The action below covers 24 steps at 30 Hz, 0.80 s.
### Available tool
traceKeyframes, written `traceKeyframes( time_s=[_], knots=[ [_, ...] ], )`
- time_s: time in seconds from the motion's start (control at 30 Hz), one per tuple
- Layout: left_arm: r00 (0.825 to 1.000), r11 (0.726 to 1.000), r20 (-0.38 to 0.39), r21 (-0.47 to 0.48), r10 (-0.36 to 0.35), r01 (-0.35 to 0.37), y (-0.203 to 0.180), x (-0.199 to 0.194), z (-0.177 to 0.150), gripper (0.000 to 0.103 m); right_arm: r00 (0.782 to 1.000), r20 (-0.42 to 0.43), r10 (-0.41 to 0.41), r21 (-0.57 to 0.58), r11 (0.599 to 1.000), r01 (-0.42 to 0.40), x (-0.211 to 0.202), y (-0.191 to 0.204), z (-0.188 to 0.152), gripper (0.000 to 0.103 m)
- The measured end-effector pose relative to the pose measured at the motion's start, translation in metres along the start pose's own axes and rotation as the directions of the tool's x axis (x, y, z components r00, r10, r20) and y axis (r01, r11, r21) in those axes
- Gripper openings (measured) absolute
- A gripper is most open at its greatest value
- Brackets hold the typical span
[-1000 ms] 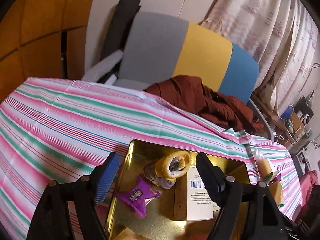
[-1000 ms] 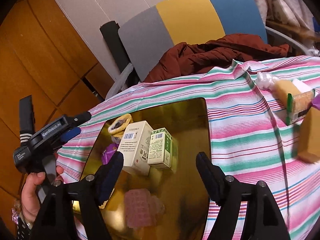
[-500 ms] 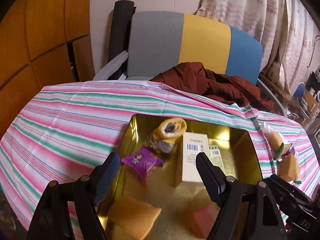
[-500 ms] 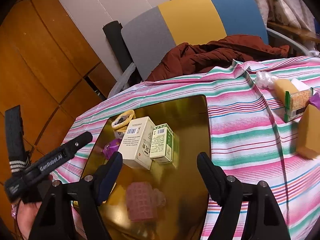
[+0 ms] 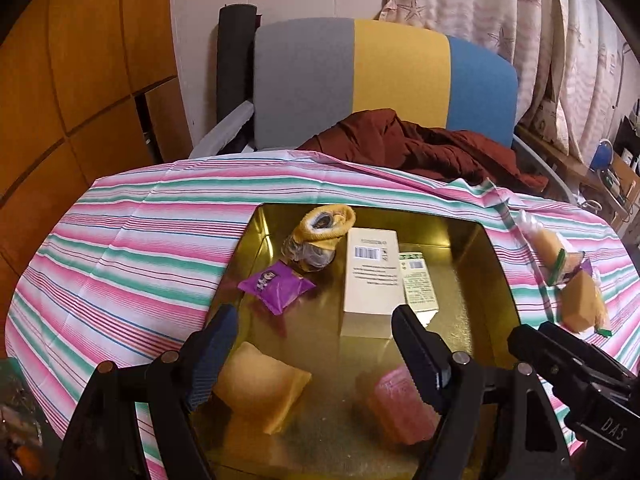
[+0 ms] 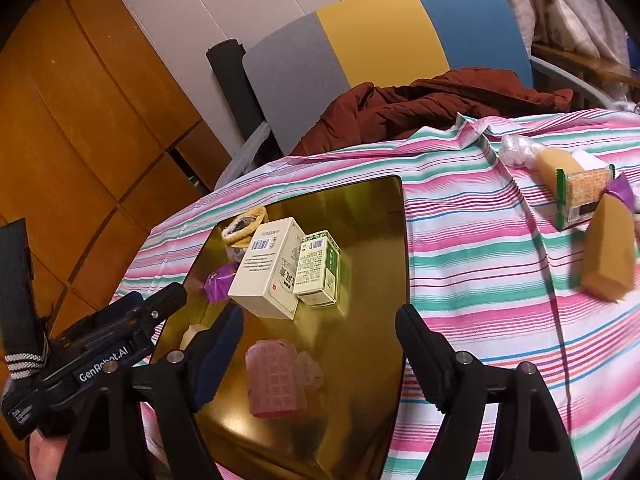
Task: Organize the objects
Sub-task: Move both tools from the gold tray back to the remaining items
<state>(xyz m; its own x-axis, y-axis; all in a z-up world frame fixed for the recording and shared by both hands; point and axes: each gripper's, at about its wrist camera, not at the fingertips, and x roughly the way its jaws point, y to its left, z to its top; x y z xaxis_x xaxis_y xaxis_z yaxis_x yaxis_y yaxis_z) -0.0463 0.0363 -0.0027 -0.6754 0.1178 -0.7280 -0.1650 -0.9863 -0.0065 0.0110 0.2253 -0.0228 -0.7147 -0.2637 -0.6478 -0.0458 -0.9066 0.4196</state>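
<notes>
Gold tray [image 5: 476, 240] lies below both grippers, left [image 5: 314, 344] and right [image 6: 320, 342], fingers spread wide, holding nothing.

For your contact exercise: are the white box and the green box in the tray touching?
Touching: the right wrist view shows the white box and green box side by side, no gap.

Two black plastic grippers, left gripper [image 5: 312, 346] and right gripper [image 6: 320, 354], each with silver pivot screws and a ribbed blue pad [image 5: 210, 356]; white "GenRobot.AI" lettering marks the left one's body.
</notes>
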Motion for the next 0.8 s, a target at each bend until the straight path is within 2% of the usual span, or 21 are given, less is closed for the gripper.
traceKeyframes(
  time_s=[0.57, 0.8],
  knots=[
    [0.999, 0.996, 0.013, 0.074, 0.051, -0.052, -0.034, -0.016, -0.007, 0.080, 0.999, 0.038, -0.002, -0.003, 1.000, 0.002, -0.018, -0.011, -0.003, 0.081],
    [0.998, 0.990, 0.018, 0.127, 0.063, -0.064, -0.056, -0.018, -0.009, 0.080, 0.997, 0.067, -0.034, 0.031, 0.999, 0.032, -0.032, -0.035, -0.002, 0.081]
  ],
)
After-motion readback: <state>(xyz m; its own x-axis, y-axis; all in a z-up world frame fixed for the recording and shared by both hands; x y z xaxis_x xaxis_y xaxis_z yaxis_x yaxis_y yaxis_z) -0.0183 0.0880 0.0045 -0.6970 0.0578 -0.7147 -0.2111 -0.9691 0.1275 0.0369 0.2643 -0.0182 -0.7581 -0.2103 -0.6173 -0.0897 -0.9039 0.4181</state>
